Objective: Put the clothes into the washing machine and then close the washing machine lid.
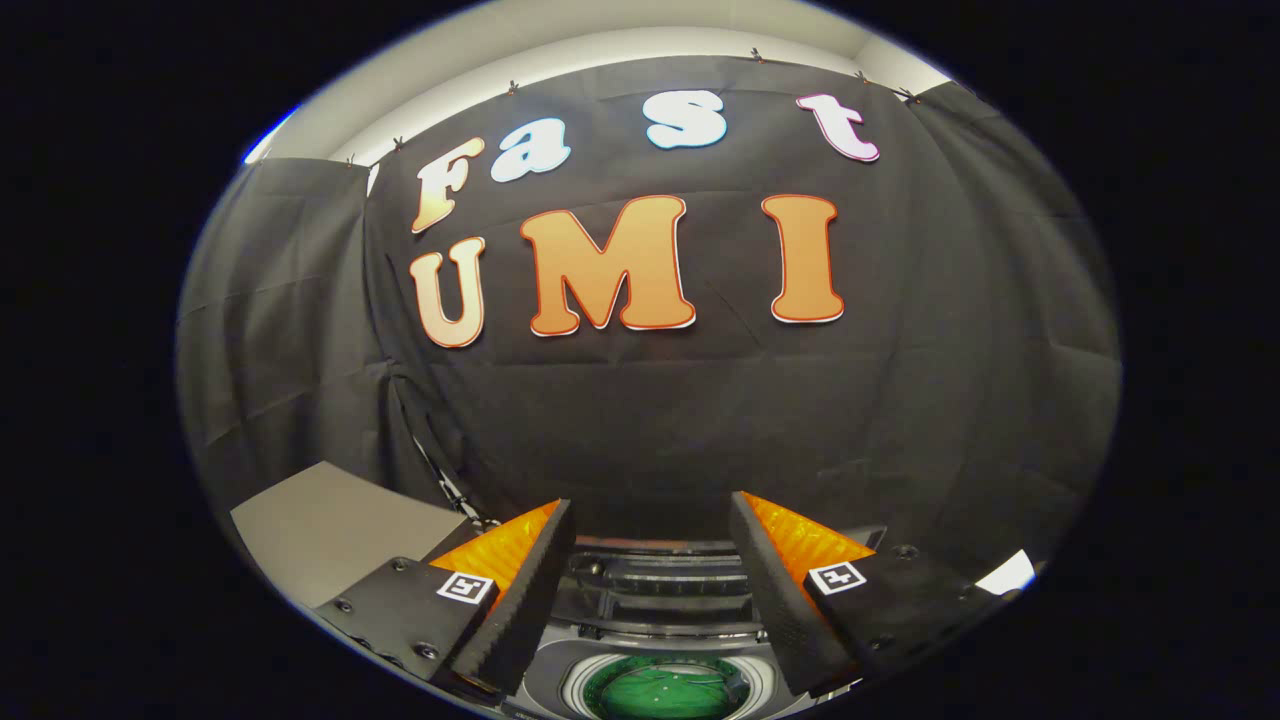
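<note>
Currently gripper (650, 520) open w/ nothing held, above washing machine (660, 640) drum w/ green clothes (665, 690).

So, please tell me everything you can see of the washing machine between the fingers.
The washing machine lies low, seen from above between the two spread fingers of the hand-held gripper, which touch nothing. Its top looks like grey and silver plastic or metal. A pale round ring frames the drum opening, and something green shows inside. Toward the black cloth wall, dark ridged parts cross its back edge; whether they are the raised lid is unclear. A flat grey surface sits beside it.
</note>
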Motion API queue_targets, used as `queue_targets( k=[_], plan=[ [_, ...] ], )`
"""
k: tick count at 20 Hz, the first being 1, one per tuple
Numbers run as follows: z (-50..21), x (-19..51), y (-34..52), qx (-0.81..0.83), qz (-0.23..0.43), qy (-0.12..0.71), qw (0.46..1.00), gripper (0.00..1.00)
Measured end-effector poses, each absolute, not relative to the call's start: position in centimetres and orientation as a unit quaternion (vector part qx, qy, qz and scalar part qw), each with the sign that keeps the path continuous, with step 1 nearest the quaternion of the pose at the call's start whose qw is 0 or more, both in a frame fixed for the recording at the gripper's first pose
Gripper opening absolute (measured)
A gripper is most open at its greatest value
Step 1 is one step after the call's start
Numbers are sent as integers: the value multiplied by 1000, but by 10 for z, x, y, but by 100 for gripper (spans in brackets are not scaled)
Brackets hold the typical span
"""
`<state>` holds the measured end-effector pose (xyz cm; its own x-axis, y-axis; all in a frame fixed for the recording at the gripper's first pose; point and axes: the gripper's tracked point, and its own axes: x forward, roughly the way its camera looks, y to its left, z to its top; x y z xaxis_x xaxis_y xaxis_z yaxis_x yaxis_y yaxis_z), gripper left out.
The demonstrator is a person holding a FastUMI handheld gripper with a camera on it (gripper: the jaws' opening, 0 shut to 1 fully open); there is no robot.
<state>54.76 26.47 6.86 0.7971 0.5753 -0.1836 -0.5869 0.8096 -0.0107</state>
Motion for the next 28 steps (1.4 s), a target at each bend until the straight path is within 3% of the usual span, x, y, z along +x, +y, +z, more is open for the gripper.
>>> queue_targets(
  k=[6,20,28],
  plan=[
    [56,595,306,-45,293,92,951,99],
    [-56,644,341,-100,276,227,929,99],
    [-43,617,325,-76,290,169,939,100]
  ],
)
